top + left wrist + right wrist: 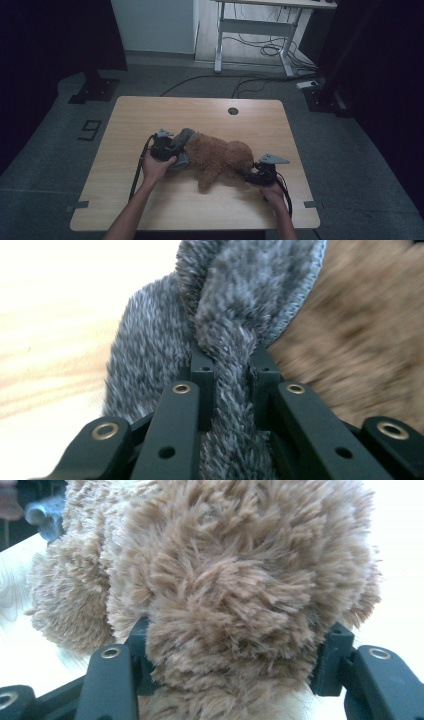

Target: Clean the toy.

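1. High view gives us the wooden bench [150, 210], the largest thing in the scene, standing on a grey floor [360, 165] with a white desk frame [260, 35] and loose cables behind it.
2. We see a brown plush toy [220, 157] lying near the middle of the bench, stretched across from left to right. In the right gripper view its long, shaggy pile looms close [240, 580], resting on the pale bench surface.
3. We see a grey fleece garment [183, 145] at the toy's left end, lying against the brown fur. In the left gripper view the grey fabric [235, 305] is bunched into a fold with a stitched edge, and the blurred brown fur sits just beside it on the right.
4. We hold 2 tools. The left tool [167, 147] sits at the toy's left end, in the left hand [155, 167]. In the left gripper view the left tool [232, 385] is clenched on the grey fleece garment: a ridge of fabric is pinched between both black jaws and stands up above them.
5. The right tool [250, 176] lies low on the bench at the toy's right end, in the right hand [274, 192]. In the right gripper view its jaws stand apart on either side of a thick lobe of brown fur, which bulges over both, so we read it as grasping the plush toy.
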Motion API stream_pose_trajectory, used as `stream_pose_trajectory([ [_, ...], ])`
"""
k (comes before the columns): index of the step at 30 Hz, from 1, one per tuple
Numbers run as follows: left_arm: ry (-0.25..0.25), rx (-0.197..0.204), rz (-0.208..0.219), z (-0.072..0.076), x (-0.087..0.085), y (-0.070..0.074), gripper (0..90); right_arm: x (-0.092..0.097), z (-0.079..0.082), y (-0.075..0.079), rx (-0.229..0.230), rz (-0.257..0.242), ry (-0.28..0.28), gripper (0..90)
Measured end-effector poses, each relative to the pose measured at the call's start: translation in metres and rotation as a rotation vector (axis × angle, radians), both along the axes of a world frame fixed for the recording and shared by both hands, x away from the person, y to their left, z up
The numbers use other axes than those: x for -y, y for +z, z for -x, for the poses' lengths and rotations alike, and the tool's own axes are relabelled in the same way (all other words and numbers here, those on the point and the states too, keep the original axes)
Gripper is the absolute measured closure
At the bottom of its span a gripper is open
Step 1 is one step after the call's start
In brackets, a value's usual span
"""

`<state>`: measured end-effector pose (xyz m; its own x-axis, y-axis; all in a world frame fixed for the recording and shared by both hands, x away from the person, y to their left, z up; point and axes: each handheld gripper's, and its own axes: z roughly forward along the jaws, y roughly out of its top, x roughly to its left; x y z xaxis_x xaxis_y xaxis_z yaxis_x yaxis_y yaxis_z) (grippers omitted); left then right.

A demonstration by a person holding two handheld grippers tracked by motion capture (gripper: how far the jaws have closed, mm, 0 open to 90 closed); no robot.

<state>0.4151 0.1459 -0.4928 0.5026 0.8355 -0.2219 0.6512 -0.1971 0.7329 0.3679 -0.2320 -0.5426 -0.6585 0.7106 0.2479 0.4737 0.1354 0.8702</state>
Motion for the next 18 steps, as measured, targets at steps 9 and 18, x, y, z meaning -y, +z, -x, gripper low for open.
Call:
stream_pose_trajectory([
  [9, 0.025, 0.042, -0.008, 0.015, -0.019, 0.006, 77.8, 0.000, 0.000, 0.000, 0.002, 0.007, 0.003, 39.3],
  [18, -0.135, 0.246, 0.104, 0.057, 0.015, 0.054, 77.8, 0.001, 0.000, 0.000, -0.002, 0.006, 0.002, 39.2],
])
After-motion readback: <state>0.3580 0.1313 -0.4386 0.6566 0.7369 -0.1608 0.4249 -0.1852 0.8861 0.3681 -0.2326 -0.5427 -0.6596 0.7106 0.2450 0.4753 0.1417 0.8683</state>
